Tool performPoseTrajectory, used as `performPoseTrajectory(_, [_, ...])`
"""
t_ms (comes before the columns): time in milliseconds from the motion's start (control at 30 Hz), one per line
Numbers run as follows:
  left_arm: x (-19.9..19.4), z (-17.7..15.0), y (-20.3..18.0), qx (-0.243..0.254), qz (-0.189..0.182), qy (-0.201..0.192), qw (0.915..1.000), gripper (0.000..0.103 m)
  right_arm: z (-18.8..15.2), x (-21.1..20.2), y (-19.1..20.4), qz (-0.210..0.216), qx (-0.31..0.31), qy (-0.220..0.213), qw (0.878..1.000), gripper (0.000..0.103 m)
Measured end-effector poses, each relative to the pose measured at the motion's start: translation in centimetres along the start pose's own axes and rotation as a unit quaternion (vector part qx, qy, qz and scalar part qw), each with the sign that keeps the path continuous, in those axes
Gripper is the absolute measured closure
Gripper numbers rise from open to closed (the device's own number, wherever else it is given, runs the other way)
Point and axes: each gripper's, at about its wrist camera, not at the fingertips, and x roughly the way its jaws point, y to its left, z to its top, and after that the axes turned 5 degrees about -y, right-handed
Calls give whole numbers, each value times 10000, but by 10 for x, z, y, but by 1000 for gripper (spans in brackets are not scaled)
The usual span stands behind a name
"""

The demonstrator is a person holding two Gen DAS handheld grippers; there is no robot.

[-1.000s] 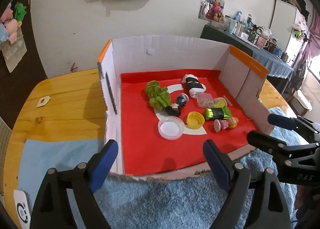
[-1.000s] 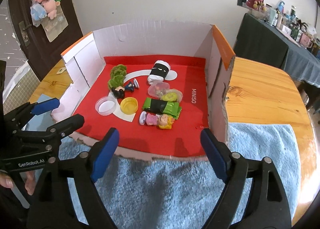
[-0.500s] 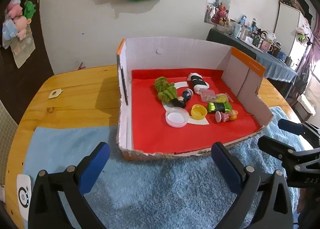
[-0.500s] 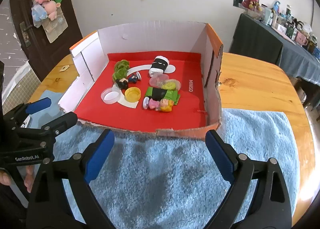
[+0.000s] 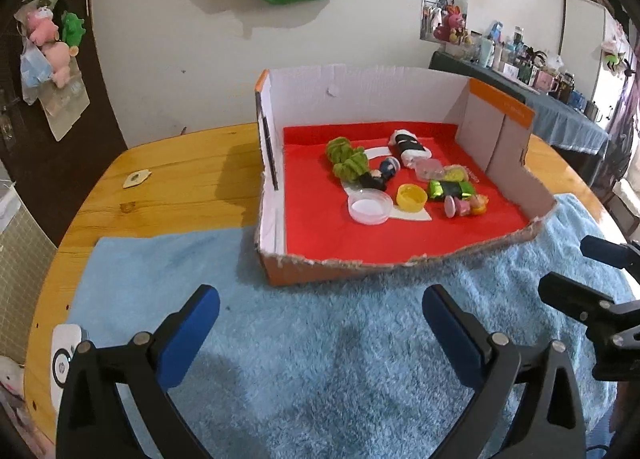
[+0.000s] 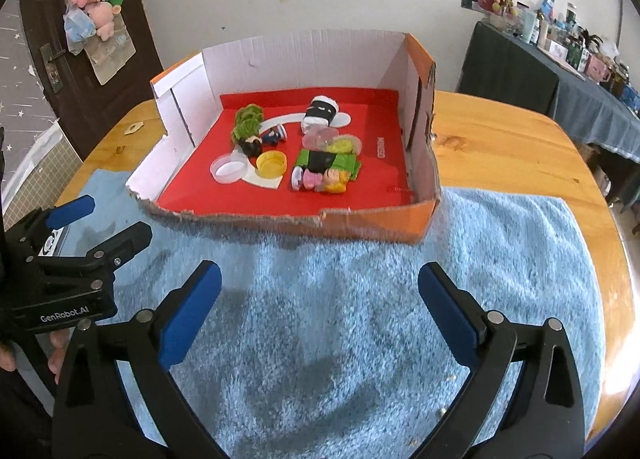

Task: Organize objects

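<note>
A cardboard box (image 5: pixel 360 263) with a red floor stands on the blue towel (image 5: pixel 320 359), also in the right wrist view (image 6: pixel 372 223). Inside lie a green fuzzy toy (image 5: pixel 346 159), a black-and-white roll (image 5: pixel 410 143), a clear round lid (image 5: pixel 370 209), a yellow cap (image 5: pixel 411 197), a green wrapped packet (image 5: pixel 450 190) and a small doll (image 5: pixel 466 206). My left gripper (image 5: pixel 320 319) is open and empty, over the towel in front of the box. My right gripper (image 6: pixel 320 299) is open and empty, also before the box.
The towel covers the near part of a round wooden table (image 5: pixel 168 187). A small white device (image 5: pixel 64 359) lies at the towel's left edge. A cluttered dark counter (image 5: pixel 560 111) stands at the back right. A door with hanging toys (image 6: pixel 92 19) is at the left.
Both grippers have pulled back from the box toward the near table edge. The box now looks smaller and farther away, with more towel between it and the fingers.
</note>
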Motion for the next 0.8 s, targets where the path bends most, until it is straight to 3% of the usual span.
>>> performPoseTrajectory(133, [-1, -9, 5, -205, -194, 110, 9995, 0, -8, -2, -1, 9, 86, 11, 10000, 2])
performPoseTrajectory(467, [-6, -29, 9, -298, -147, 213, 9992, 0, -29, -1, 3, 42, 150, 111, 9998, 1])
performPoseTrajectory(700, [-4, -40, 0, -30, 332, 367, 9988, 0, -40, 0, 7, 36, 196, 153, 9997, 1])
performPoseTrajectory(800, [-3, -45, -1, -65, 215, 400, 9989, 0, -44, 1, 7, 22, 206, 164, 9997, 1])
